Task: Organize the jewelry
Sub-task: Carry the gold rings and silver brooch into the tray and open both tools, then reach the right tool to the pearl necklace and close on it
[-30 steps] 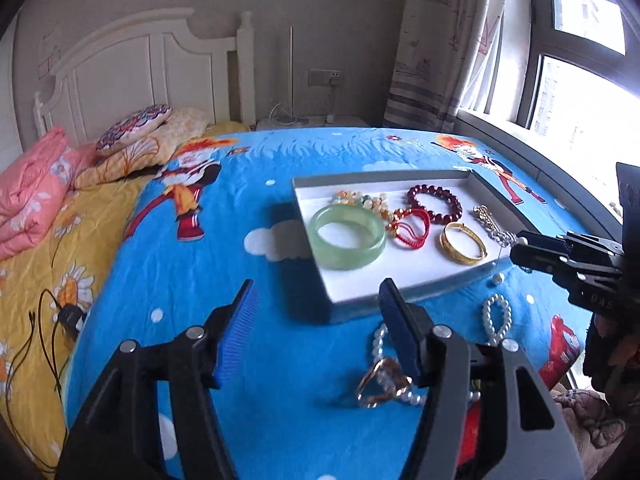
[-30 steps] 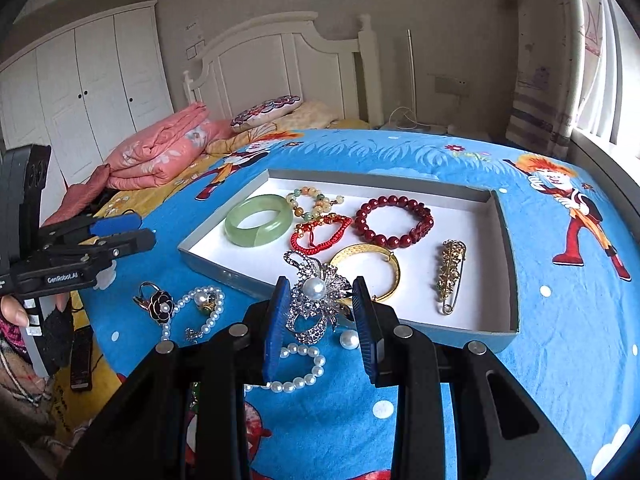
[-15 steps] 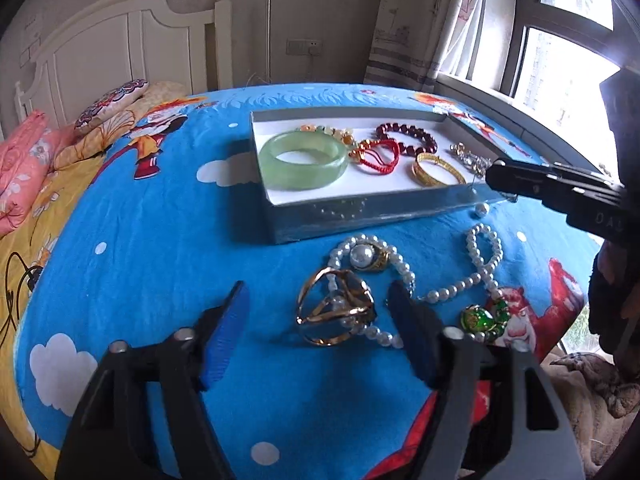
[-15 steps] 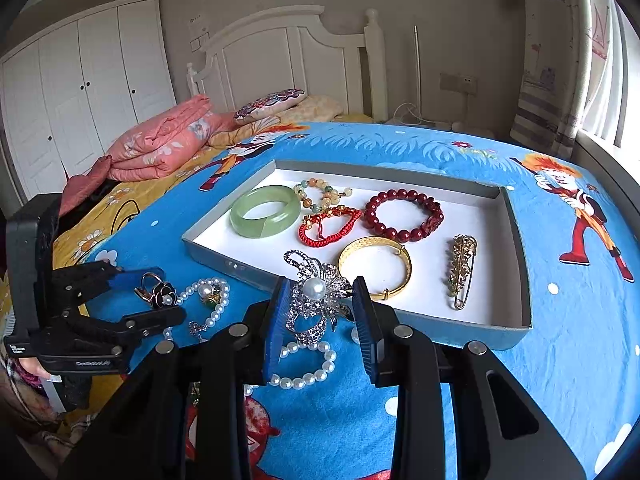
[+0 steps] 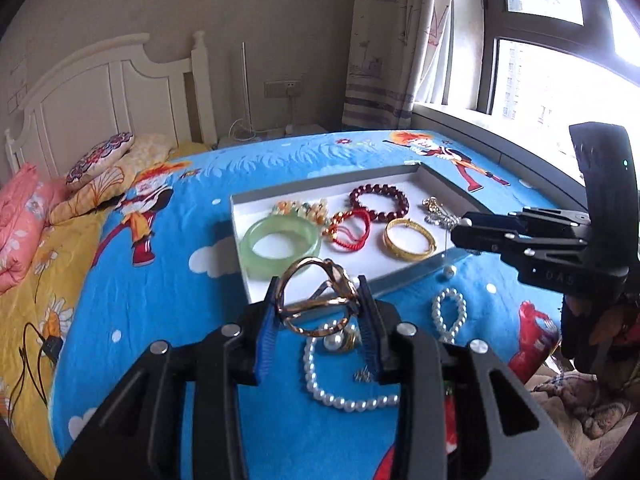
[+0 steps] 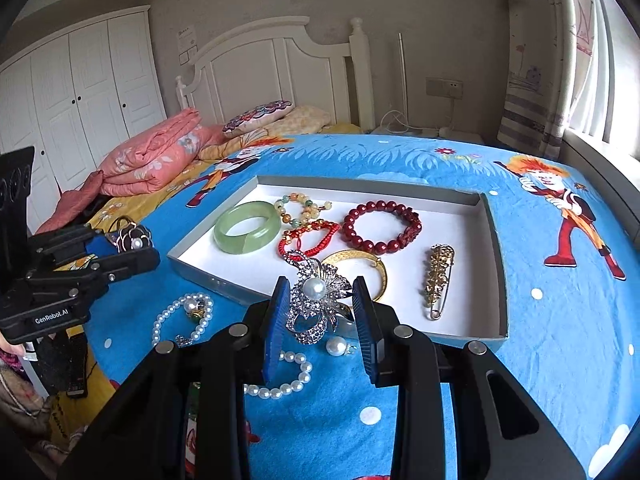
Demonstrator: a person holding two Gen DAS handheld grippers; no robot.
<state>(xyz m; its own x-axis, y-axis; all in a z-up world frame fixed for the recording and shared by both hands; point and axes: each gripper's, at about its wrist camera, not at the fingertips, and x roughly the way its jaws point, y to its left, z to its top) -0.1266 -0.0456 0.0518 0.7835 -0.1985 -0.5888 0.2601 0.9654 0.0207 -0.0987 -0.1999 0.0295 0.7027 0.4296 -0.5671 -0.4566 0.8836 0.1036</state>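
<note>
Up it comes: the gold openwork ring (image 5: 318, 298) that lay on the bedspread between my spread left fingers half a second ago is now pinched in the left gripper (image 5: 320, 312) and lifted clear of the blue bedspread (image 5: 168, 300), the pearl necklace (image 5: 340, 396) left lying below and behind it. My right gripper (image 6: 318, 312) has hardly shifted, jaws closed on the rhinestone brooch (image 6: 316, 300) with the pearl centre, hanging just short of the tray's near wall. The grey tray (image 6: 494, 240) sits straight ahead of both tools. Ahead of the left fingertips is the jade bangle (image 5: 280, 240), with the red cord bracelet (image 5: 350, 228) and gold bangle (image 5: 408, 238) further right. I reckon the ring wants carrying forward over the wall and setting on bare white floor; the near left corner looks free. The ring is thin and springy, so I'd keep the squeeze light, lower until it touches, then release. The right tool crosses my path, so I'd go one at a time.
</note>
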